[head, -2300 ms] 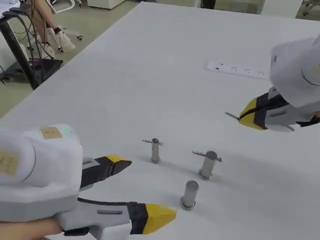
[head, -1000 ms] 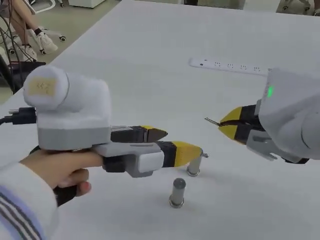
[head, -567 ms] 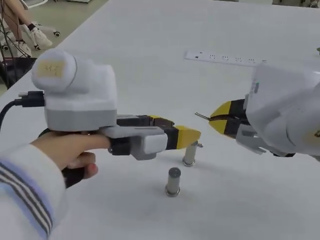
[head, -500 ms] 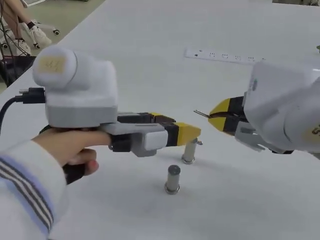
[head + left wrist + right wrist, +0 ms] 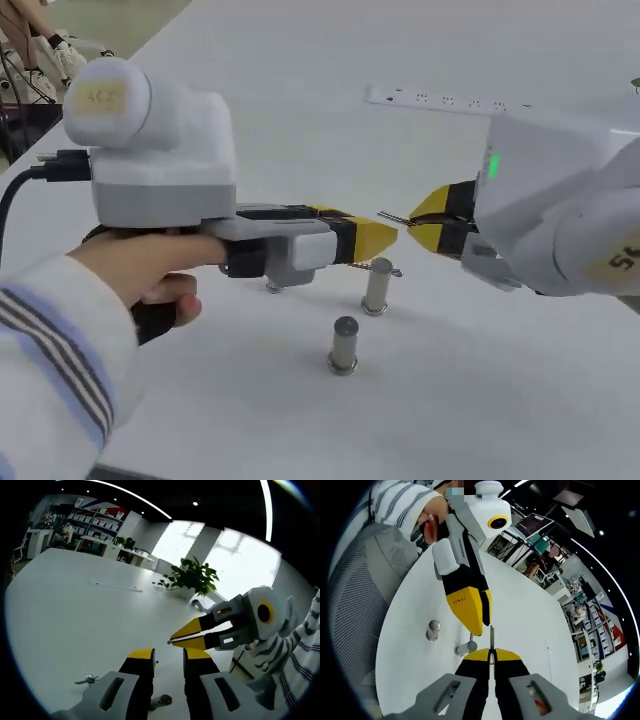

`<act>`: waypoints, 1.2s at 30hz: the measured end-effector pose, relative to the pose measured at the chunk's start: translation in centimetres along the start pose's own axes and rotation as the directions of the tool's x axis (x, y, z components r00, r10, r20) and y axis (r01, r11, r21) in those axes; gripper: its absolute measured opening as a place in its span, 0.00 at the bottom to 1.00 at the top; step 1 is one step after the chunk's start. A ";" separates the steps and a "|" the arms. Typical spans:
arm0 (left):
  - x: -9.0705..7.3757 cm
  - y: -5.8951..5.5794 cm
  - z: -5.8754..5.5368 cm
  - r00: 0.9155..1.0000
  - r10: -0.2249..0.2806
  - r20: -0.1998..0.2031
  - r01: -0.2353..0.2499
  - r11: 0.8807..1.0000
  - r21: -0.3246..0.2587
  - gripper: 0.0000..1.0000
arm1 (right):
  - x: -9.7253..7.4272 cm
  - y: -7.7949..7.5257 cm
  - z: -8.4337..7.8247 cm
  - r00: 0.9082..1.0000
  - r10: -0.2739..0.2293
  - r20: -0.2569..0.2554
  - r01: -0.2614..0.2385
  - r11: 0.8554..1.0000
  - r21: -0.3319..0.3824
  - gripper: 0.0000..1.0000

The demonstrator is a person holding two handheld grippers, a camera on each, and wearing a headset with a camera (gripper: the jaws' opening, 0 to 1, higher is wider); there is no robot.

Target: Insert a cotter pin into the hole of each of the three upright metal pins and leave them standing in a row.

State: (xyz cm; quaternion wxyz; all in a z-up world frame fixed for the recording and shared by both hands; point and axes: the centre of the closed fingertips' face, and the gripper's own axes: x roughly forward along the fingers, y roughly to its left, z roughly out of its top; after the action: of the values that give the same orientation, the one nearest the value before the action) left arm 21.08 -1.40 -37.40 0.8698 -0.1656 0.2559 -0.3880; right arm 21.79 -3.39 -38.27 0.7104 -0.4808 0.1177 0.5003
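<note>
A hand (image 5: 150, 275) holds the left gripper (image 5: 168, 655) low over the white table (image 5: 300, 90), its fingers apart with nothing between them. Under it stand the rear metal pin (image 5: 273, 288), half hidden, the bare metal pin (image 5: 344, 346) nearest, and the fitted metal pin (image 5: 377, 292) — a cotter pin (image 5: 385, 268) crosses its top. The right gripper (image 5: 415, 222) faces in, fingers clamped on a loose cotter pin (image 5: 392, 217) held in the air, near the left tips.

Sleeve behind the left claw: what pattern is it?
The sleeve is white with blue and dark stripes, clearest in the head view.
</note>
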 end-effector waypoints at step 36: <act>-0.2 -0.2 -0.8 0.999 -0.003 -0.052 0.000 0.999 -0.052 0.00 | 0.6 1.4 1.9 0.998 0.049 0.047 -0.047 0.998 -0.044 0.00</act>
State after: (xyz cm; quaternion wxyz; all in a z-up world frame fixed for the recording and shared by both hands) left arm 20.45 -1.46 -37.89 0.8580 -0.1782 0.2882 -0.3860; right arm 20.35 -1.48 -38.45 0.6903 -0.4810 0.1014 0.5309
